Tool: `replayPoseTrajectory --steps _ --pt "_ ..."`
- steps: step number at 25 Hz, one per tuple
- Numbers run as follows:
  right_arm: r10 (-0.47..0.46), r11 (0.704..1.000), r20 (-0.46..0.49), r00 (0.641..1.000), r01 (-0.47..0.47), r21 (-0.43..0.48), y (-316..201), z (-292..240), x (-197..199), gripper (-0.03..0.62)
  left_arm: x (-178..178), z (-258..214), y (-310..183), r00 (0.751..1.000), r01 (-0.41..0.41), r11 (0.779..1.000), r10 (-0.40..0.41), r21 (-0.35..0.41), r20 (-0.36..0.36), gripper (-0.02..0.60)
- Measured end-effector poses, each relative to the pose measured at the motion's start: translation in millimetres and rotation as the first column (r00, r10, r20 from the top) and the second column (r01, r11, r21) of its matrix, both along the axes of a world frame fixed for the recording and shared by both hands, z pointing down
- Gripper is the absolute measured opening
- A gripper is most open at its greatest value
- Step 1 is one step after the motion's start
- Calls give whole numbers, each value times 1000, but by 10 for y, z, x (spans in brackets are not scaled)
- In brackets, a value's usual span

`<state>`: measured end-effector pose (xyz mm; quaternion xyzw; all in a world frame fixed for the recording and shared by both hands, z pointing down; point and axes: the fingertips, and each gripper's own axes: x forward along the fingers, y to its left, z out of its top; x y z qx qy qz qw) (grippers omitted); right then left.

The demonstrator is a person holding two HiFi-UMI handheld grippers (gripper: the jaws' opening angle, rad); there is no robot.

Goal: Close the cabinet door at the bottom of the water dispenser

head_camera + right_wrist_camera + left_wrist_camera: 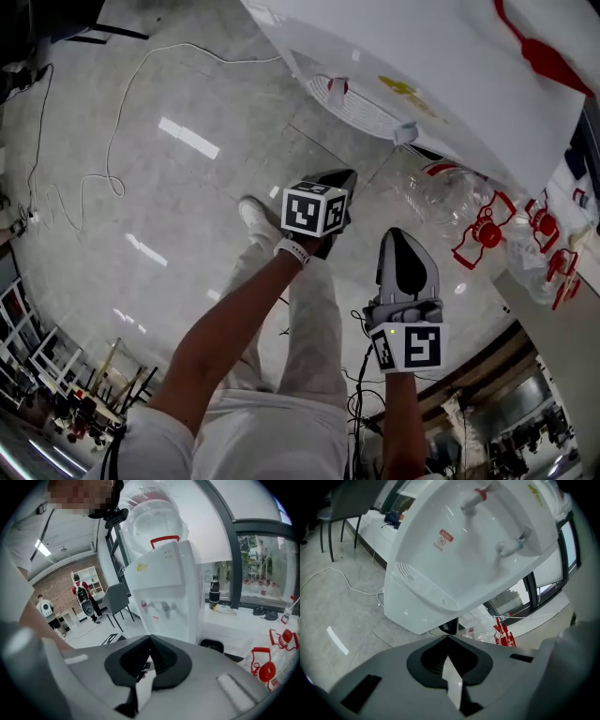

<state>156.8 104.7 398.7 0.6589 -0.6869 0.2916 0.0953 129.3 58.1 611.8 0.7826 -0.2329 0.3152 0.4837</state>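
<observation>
Closest to the head camera are the person's light trousers point(281, 412), with the left forearm point(225, 333) and right forearm point(403, 422) reaching out above the grey tiled floor point(94, 262), each hand carrying 1 of the 2 tongs. The left tongs point(345, 178) hang over 1 white shoe point(253, 214), 1 marker cube point(314, 208) on their back; the right tongs point(398, 236) sit just to their right, nearer the body, with the 2nd cube point(408, 345). In the left gripper view the left tongs point(448, 638) are pressed together at the tips with nothing between them, and the right gripper view shows the right tongs point(150, 638) likewise pressed together and empty.

1 white water dispenser point(441, 66) fills the top right of the head view, apart from both tongs. It has 2 taps, 1 red tap point(476, 498) and 1 pale tap point(513, 545), above 1 slotted drip grille point(425, 587), with 1 large clear bottle point(157, 522) on top. The cabinet door point(408, 613) lies in the plain white lower front beneath the grille; its edges cannot be made out, so whether it stands ajar cannot be told. Clear empty bottles with red handles point(483, 230) lie beside the dispenser, too tangled to count. 1 white cable point(112, 141) loops across the floor. 1 dark flask point(213, 591) stands near the left edge of the white tabletop point(243, 620) under the window.
</observation>
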Motion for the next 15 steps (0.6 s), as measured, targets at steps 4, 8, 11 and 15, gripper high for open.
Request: replayPoseTrajectory --steps 4,8,11,15 --pt "-9 1000 -15 1000 9 25 -59 -284 -63 11 -204 -347 73 1000 -14 1000 14 19 9 5" --pt "-17 1000 -29 999 18 25 -57 -545 -169 11 -375 -773 123 999 -40 996 40 75 6 5" --pt "-20 999 -37 999 22 31 -24 -711 -203 11 -472 -1063 124 1000 -15 994 16 108 -4 5" --pt "-30 999 -56 998 32 38 -50 -957 -264 11 -595 -1525 68 1000 -9 984 13 176 -19 5"
